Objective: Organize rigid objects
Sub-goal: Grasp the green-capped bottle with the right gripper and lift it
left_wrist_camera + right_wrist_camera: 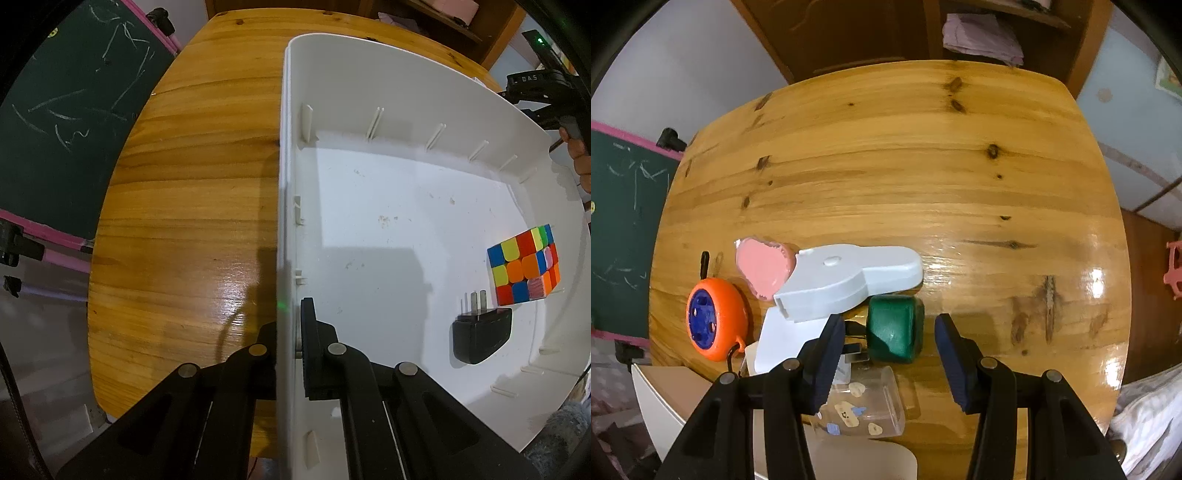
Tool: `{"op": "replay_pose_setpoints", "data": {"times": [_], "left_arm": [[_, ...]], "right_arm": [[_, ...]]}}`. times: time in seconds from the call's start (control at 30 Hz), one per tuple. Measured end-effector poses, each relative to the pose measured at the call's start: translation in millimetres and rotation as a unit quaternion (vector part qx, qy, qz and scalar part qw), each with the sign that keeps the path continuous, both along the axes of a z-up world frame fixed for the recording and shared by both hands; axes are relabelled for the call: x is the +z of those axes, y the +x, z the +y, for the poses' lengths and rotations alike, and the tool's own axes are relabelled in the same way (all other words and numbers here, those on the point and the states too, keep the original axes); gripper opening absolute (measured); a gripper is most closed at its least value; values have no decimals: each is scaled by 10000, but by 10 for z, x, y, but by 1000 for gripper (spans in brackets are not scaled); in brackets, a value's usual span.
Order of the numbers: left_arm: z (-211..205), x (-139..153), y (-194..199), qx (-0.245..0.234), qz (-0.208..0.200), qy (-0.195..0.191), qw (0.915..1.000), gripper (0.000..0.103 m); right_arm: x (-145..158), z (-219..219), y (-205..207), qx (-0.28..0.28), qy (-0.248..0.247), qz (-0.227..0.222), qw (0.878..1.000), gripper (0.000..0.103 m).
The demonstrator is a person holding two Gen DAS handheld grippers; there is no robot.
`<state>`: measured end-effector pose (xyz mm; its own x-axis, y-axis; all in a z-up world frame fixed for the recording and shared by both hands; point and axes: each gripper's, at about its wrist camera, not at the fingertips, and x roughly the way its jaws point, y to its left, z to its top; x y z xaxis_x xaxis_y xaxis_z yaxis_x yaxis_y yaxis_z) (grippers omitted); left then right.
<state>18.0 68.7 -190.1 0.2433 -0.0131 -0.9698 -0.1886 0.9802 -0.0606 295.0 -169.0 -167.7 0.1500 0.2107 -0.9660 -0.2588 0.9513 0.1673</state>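
Note:
A white bin (369, 74) stands on the wooden table (184, 221). Inside it, near the right wall, lie a colourful puzzle cube (524, 264) and a black plug adapter (480, 334). My left gripper (288, 325) is shut on the bin's left wall, one finger inside and one outside. In the right wrist view my right gripper (890, 325) is open and points down over a green rounded block (895, 328). The block lies between the blue pads without touching them. Beside it are a white plastic device (846, 277), a pink heart-shaped piece (762, 267) and an orange and blue reel (714, 319).
A clear plastic box (868, 406) and a small dark plug (855, 350) lie close under the right gripper's left finger. The bin's corner (653, 398) shows at lower left. A green chalkboard with a pink frame (74, 110) stands left of the table. Bare wood (997, 184) stretches beyond.

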Motion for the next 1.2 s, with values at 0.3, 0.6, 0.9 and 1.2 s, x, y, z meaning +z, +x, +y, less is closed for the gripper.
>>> {"op": "replay_pose_setpoints", "data": {"times": [0.3, 0.6, 0.9, 1.2], "left_arm": [[29, -2, 8, 12, 8, -23, 10000, 4], [28, -8, 5, 13, 8, -18, 10000, 4], [22, -11, 4, 14, 0, -14, 10000, 4], [-1, -4, -3, 20, -21, 4, 10000, 3]], "right_arm": [[-196, 220, 75, 296, -386, 231, 9986, 54], [-182, 216, 97, 139, -391, 272, 9988, 43], [83, 113, -94, 18, -213, -76, 9997, 43], [541, -14, -399, 15, -137, -706, 9974, 43]]}}
